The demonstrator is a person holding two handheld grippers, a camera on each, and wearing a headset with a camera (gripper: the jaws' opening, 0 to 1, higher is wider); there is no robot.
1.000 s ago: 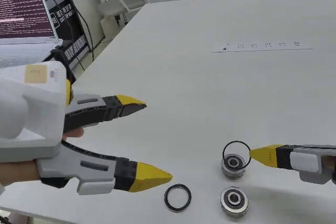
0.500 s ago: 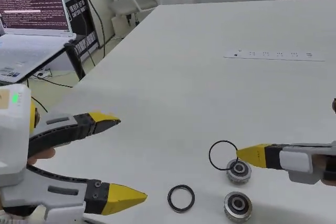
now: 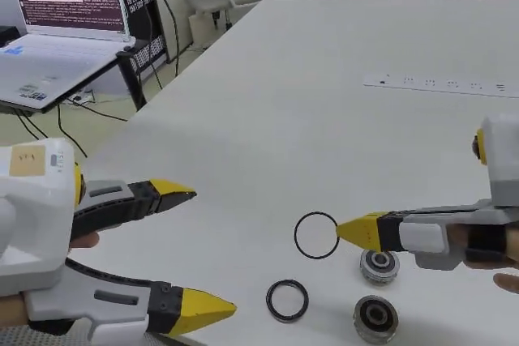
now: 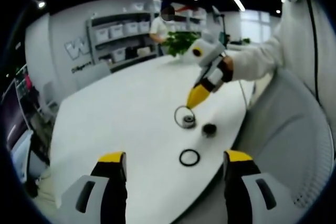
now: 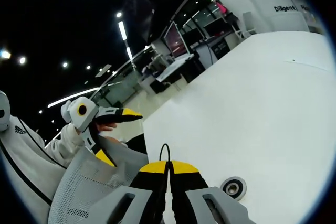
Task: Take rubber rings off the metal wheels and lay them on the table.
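Holding a rubber ring [image 3: 296, 235] pinched tight at the tips of the right gripper [image 3: 340, 231], just left of a metal wheel [image 3: 379, 265]. Up off the table [image 3: 324, 119], it seems, with bare top right below. Left gripper [image 3: 215, 251] spread wide, holding nothing, well away. Best to lower with the right.

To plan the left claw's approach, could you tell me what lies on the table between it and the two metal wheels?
In the head view, one loose rubber ring lies flat there.

"adidas" on sleeve [image 5: 24, 141]; "Diligent" on wall [image 5: 294, 18]
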